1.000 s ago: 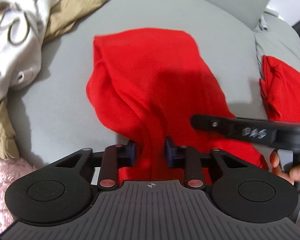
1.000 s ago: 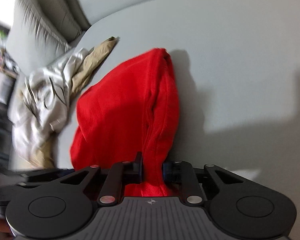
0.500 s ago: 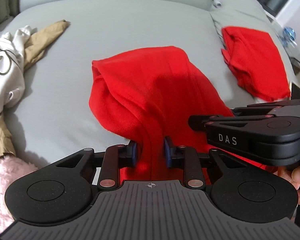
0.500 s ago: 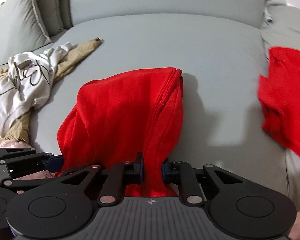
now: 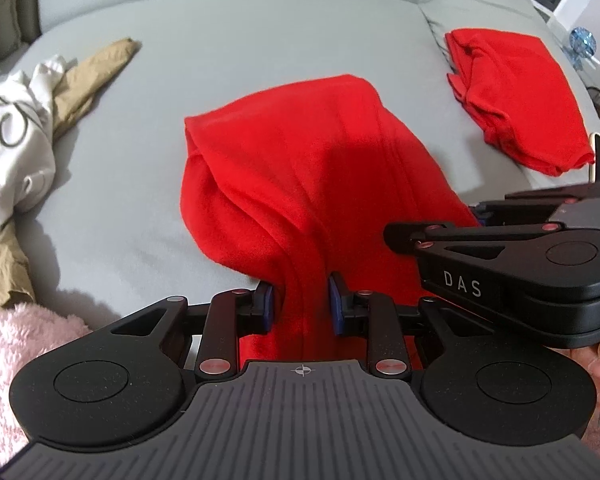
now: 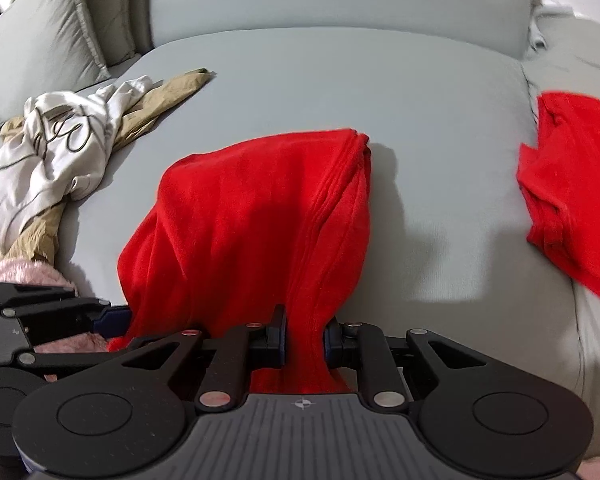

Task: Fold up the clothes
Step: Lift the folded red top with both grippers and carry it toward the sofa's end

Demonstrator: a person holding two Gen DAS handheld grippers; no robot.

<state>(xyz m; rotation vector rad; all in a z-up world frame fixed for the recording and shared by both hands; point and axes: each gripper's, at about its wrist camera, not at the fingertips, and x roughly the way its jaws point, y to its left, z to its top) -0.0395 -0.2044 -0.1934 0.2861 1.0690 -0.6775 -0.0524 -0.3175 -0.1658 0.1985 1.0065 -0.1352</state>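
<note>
Gripping: we clamp both sets of fingers (image 5: pixel 302 303) (image 6: pixel 305 339) on the near edge of the red garment (image 5: pixel 300 168).
Garment: drapes away from us onto the sofa (image 5: pixel 260 32).
Hands: side by side, equally near.
Next fold: probably forward.

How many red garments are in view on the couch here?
2. One red garment lies mid-cushion, its near end clamped by the left gripper and right gripper. A second red garment lies apart on the cushion to the right. More could be hidden.
</note>
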